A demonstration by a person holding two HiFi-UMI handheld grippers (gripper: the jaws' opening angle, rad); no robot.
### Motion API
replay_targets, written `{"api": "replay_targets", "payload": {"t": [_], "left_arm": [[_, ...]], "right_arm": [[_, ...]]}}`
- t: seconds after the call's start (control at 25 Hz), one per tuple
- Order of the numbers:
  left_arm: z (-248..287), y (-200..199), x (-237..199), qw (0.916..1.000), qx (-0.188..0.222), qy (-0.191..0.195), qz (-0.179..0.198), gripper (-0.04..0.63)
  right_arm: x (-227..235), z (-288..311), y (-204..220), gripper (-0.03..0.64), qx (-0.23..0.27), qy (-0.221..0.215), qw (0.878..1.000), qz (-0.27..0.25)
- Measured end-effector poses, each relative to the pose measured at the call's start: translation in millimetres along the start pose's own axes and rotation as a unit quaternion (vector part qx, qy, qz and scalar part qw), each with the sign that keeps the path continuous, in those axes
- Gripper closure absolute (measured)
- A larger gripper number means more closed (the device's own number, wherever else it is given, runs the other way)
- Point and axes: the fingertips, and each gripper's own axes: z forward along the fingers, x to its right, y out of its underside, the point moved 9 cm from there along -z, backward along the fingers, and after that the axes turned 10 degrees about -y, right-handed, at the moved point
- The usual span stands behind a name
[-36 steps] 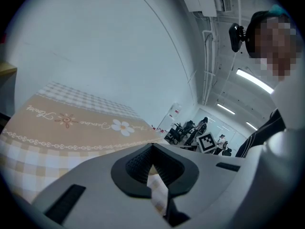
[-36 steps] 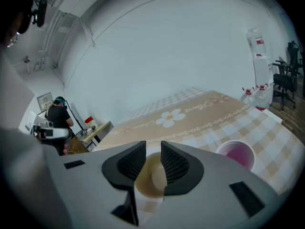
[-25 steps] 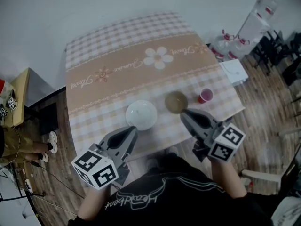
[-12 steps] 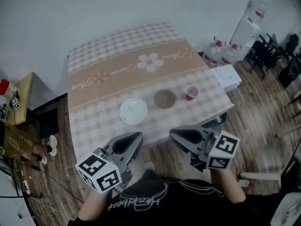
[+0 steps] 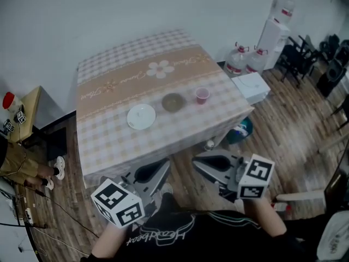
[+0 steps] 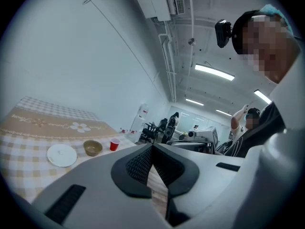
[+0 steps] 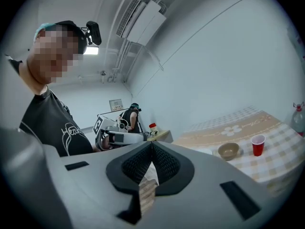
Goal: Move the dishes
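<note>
A white plate, a brown bowl and a red cup stand in a row on the checked tablecloth. Both grippers hang over the wooden floor, short of the table's near edge and well back from the dishes. My left gripper is shut and empty, and in its own view its jaw tips meet, with the plate, bowl and cup far off at the left. My right gripper is shut with nothing in it; the bowl and cup lie at its right.
A water dispenser, water bottles and a white box stand right of the table. A teal object lies by the table's corner. A small yellow side table and a seated person are at the left. Dark chairs are at far right.
Both grippers have drawn back from the table toward the person's body, and the table with its dishes now lies farther away. The plate, bowl and cup kept their places.
</note>
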Motion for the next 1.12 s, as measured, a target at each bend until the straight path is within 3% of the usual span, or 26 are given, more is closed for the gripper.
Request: {"api": "replay_targets", "payload": {"t": [0.76, 1.12], "left_arm": [[-29.0, 53.9, 99.2, 0.9998, 0.003, 0.003, 0.019, 0.6], [-32.8, 67.0, 115.7, 0.9998, 0.007, 0.009, 0.019, 0.6]], "right_arm": [[-75.7, -67.7, 45.6, 0.606, 0.014, 0.014, 1.0, -0.008], [-94.0, -85.7, 52.6, 0.606, 0.012, 0.027, 0.999, -0.016]]}}
